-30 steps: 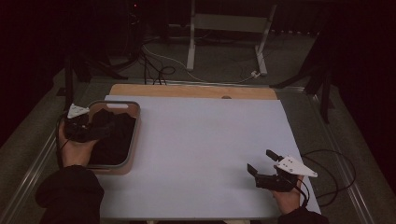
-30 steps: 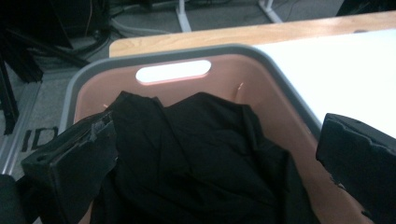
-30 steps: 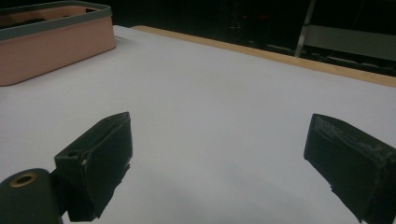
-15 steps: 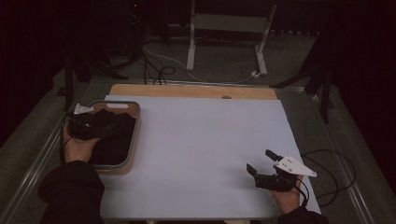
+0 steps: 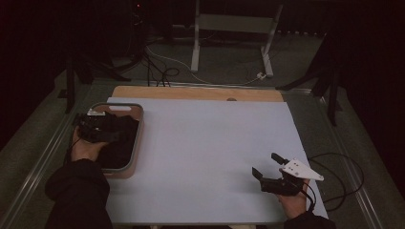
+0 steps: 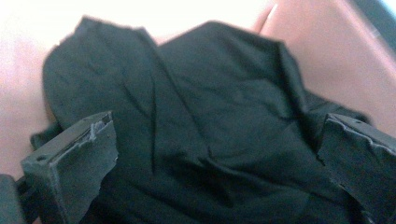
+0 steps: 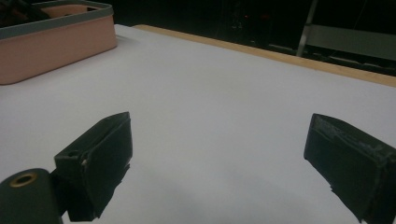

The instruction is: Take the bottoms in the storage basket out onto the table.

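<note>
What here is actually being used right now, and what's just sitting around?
In use:
- left gripper, open over the bin
- black cloth, crumpled in the bin
- pink bin with a grey rim

Just there:
- right gripper, open, on the white table cover
- metal stand and cables on the floor behind

No readable text or labels anywhere
</note>
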Demonstrator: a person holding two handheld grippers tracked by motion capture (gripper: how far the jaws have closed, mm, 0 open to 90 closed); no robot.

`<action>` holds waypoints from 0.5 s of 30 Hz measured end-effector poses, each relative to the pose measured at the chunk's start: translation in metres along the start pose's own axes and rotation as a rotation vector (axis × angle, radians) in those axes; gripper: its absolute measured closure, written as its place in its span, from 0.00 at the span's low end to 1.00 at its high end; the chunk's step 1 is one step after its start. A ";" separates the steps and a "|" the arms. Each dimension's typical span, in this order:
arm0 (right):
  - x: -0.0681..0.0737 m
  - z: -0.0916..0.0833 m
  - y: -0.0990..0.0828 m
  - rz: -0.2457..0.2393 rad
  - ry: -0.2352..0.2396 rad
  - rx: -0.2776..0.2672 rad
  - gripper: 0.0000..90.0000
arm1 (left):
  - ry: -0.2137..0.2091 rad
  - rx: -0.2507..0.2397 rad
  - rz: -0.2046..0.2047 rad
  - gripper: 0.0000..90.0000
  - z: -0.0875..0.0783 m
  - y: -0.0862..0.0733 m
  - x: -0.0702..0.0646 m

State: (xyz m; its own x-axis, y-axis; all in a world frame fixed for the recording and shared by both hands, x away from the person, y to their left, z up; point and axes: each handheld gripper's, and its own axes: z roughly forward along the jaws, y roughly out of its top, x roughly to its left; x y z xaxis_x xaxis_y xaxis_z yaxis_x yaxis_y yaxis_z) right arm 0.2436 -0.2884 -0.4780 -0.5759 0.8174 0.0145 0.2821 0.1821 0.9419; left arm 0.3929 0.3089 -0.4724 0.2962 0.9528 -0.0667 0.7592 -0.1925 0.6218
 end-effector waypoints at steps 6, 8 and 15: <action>0.000 0.001 0.000 -0.001 -0.001 0.002 0.09 | 0.007 0.081 0.015 0.00 0.013 -0.001 0.000; 0.000 0.001 0.000 -0.001 0.000 0.002 0.09 | 0.018 0.112 0.020 0.00 0.017 -0.001 0.000; 0.000 0.001 0.000 -0.003 0.000 0.002 0.09 | 0.011 0.179 0.031 0.00 0.027 -0.003 0.001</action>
State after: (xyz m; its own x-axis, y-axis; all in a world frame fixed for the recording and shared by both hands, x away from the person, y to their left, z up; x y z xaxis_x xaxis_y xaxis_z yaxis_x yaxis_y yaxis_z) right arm 0.2438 -0.2876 -0.4781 -0.5770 0.8167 0.0123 0.2825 0.1854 0.9412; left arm 0.4068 0.3039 -0.4949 0.3152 0.9482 -0.0410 0.8414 -0.2592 0.4742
